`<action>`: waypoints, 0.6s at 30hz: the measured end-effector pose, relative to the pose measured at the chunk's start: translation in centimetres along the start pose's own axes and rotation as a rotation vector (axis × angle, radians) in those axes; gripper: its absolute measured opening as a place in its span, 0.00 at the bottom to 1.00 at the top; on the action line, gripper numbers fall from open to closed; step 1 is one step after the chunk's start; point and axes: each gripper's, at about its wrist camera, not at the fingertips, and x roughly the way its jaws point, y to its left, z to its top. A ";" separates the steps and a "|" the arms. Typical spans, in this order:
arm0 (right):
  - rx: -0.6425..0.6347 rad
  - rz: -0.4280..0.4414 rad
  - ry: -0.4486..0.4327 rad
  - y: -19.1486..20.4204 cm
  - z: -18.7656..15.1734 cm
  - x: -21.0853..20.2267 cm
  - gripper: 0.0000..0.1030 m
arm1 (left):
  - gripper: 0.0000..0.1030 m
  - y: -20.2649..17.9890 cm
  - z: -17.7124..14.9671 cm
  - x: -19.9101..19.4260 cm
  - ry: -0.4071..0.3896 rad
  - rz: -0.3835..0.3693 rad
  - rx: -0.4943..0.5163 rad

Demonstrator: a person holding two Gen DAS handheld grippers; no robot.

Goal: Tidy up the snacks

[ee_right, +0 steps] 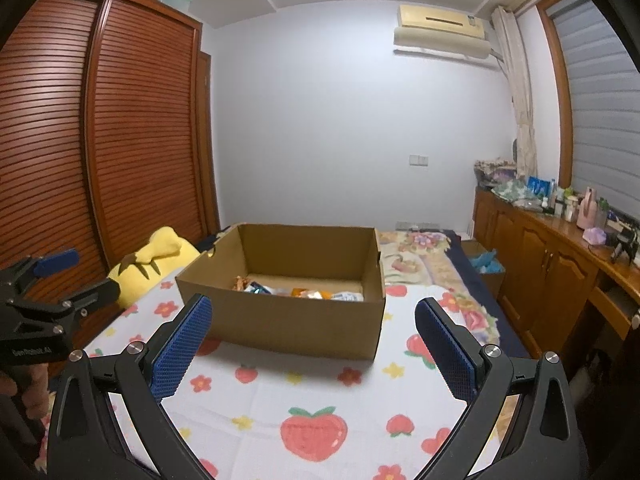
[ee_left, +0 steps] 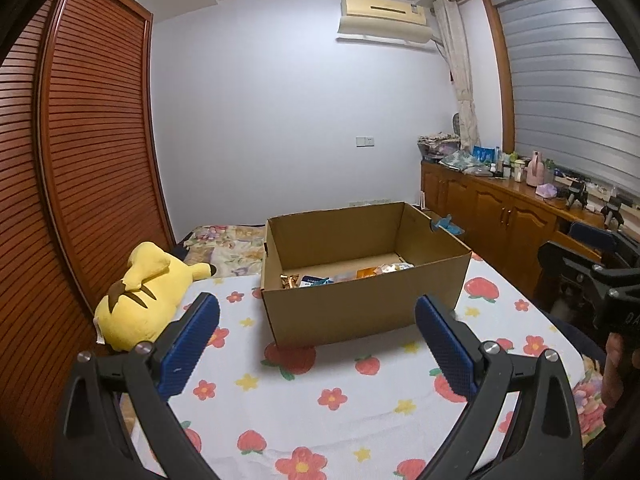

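Note:
An open brown cardboard box (ee_left: 360, 304) stands on the strawberry-print bed cover (ee_left: 320, 400); it also shows in the right wrist view (ee_right: 296, 328). Several snack packets (ee_left: 348, 274) lie on its floor, orange, white and gold, also seen in the right wrist view (ee_right: 300, 292). My left gripper (ee_left: 318, 340) is open and empty, in front of the box and short of it. My right gripper (ee_right: 314, 340) is open and empty, also short of the box. Each gripper shows at the edge of the other's view: the right gripper (ee_left: 600, 280), the left gripper (ee_right: 44, 280).
A yellow plush toy (ee_left: 140, 296) lies left of the box against the slatted wooden wardrobe (ee_left: 80, 160). A wooden cabinet (ee_left: 500, 208) with bottles and clutter runs along the right wall under the window. A floral quilt (ee_right: 420, 256) lies behind the box.

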 end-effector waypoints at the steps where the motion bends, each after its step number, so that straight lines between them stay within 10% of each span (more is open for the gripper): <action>1: 0.000 -0.001 0.000 0.0 0.0 0.0 1.00 | 0.96 -0.1 0.0 -0.1 0.001 -0.004 -0.002; 18: 0.011 -0.013 0.014 -0.2 -1.4 -0.4 1.00 | 0.96 -0.1 -1.2 0.2 0.025 -0.018 -0.020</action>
